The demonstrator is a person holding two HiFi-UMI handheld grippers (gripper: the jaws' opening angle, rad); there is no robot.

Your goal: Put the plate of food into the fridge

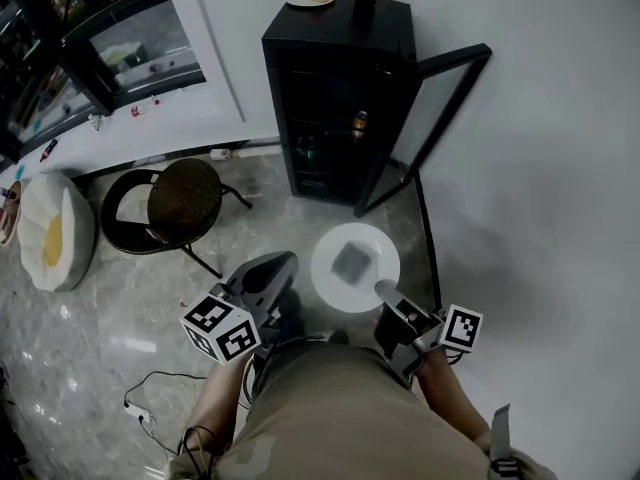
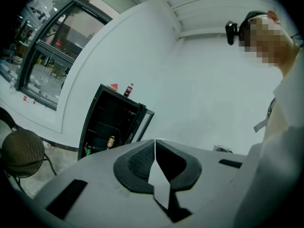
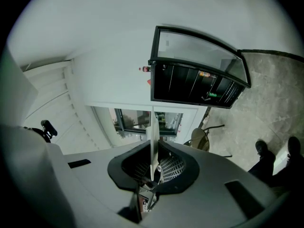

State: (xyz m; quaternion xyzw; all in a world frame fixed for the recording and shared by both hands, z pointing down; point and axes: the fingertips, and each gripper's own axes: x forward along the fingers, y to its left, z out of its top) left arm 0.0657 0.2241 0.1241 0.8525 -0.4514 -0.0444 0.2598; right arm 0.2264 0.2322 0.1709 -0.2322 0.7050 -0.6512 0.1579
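Carry step: my right gripper [image 1: 384,291] pinches the plate [image 1: 335,283] by its rim, left gripper [image 1: 288,264] pressed shut alongside; next needs level travel into the open fridge [image 1: 305,88].

Head view looks steeply down; gripper views (both) face the fridge [image 1: 322,108].

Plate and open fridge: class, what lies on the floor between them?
Bare floor between plate and fridge, in the head view; the chair stands aside.
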